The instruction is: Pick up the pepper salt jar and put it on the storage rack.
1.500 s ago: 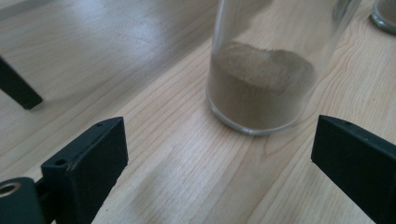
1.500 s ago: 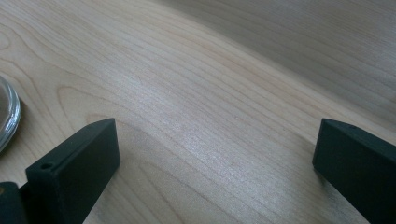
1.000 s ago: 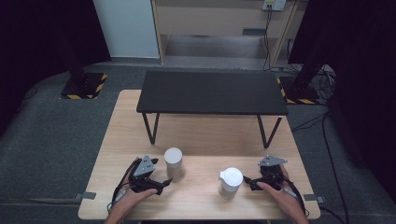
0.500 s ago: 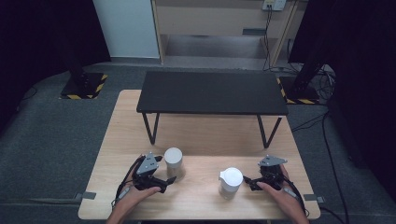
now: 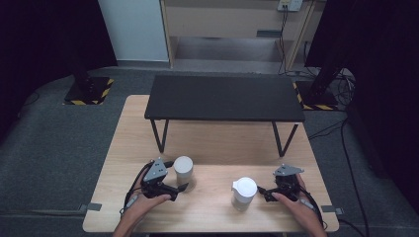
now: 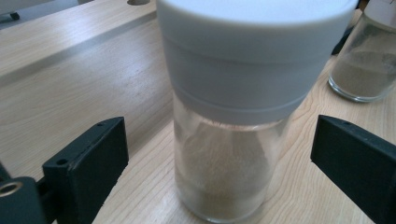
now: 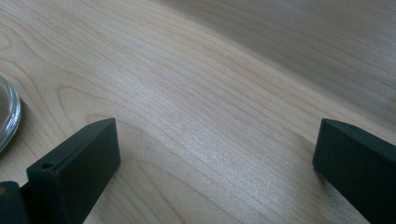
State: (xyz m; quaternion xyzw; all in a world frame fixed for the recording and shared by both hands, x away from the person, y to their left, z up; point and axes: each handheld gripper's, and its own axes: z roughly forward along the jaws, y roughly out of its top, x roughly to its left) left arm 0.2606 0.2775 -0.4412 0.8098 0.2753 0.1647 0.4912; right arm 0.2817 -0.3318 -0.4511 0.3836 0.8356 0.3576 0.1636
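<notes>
Two glass jars with white lids and pale powder inside stand on the wooden table (image 5: 217,143). In the high view, the left jar (image 5: 183,170) sits between the jaws of my left gripper (image 5: 176,176), which is open and not touching it. In the left gripper view, that jar (image 6: 233,140) stands close up between the jaws, with the other jar (image 6: 364,65) at the top right. The right jar (image 5: 244,193) stands just left of my right gripper (image 5: 263,194), which is open over bare wood. In the right gripper view, the glass edge of that jar (image 7: 7,116) shows beside the left jaw.
A low black bench (image 5: 225,98) on thin legs stands across the far half of the table. Bare wood lies between and in front of the jars. Beyond the table are grey carpet and stands with yellow-black striped bases (image 5: 89,91).
My left gripper has crept forward and right, bringing its jaws around the left jar. The right gripper and both jars stay put.
</notes>
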